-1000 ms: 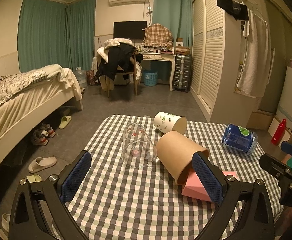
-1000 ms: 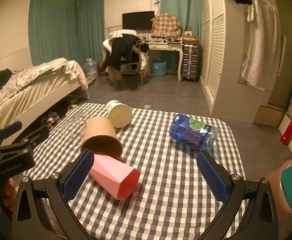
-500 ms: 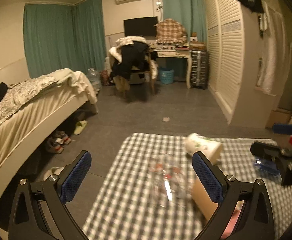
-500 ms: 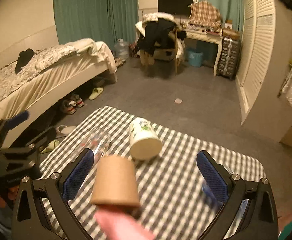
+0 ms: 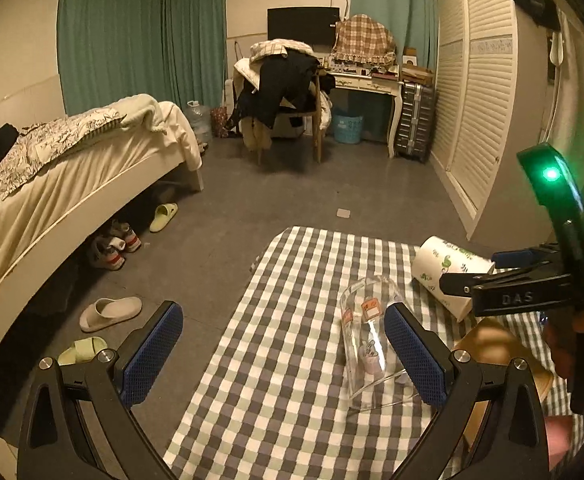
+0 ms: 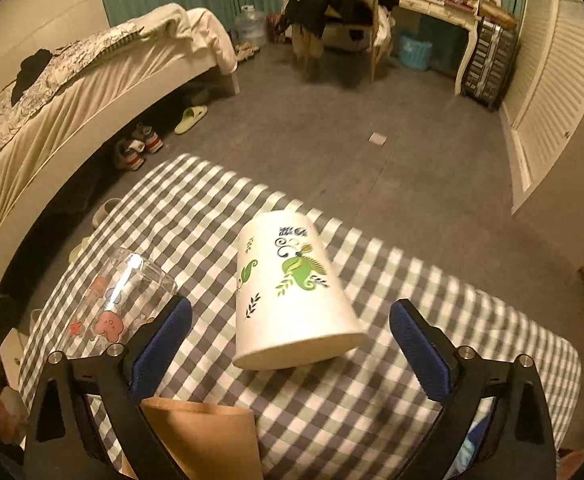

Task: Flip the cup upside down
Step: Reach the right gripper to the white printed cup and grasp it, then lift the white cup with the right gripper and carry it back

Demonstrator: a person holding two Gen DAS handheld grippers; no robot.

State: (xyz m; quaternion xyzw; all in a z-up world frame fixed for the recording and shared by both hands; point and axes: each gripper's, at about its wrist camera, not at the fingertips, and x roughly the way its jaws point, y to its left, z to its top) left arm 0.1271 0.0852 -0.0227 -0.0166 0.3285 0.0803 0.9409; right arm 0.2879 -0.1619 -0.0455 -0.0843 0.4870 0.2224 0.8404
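A white cup with green leaf prints [image 6: 292, 292] lies on its side on the checkered tablecloth [image 6: 412, 400], its mouth toward me. My right gripper [image 6: 289, 346] is open, its jaws standing either side of the cup's mouth, apart from it. The cup also shows at the right of the left wrist view [image 5: 448, 270]. A clear glass [image 5: 372, 340] stands upside down on the cloth; it shows in the right wrist view too [image 6: 119, 300]. My left gripper [image 5: 283, 354] is open and empty, left of the glass.
A brown paper cup [image 6: 207, 440] lies near my right gripper's left finger, also in the left wrist view [image 5: 500, 352]. A bed [image 5: 51, 184] stands at the left with slippers [image 5: 109, 312] on the floor. The cloth's left edge [image 5: 227, 320] is close.
Both grippers have swung left and forward over the table. The right gripper has come down close to the white printed cup. The pink and blue cups have left view.
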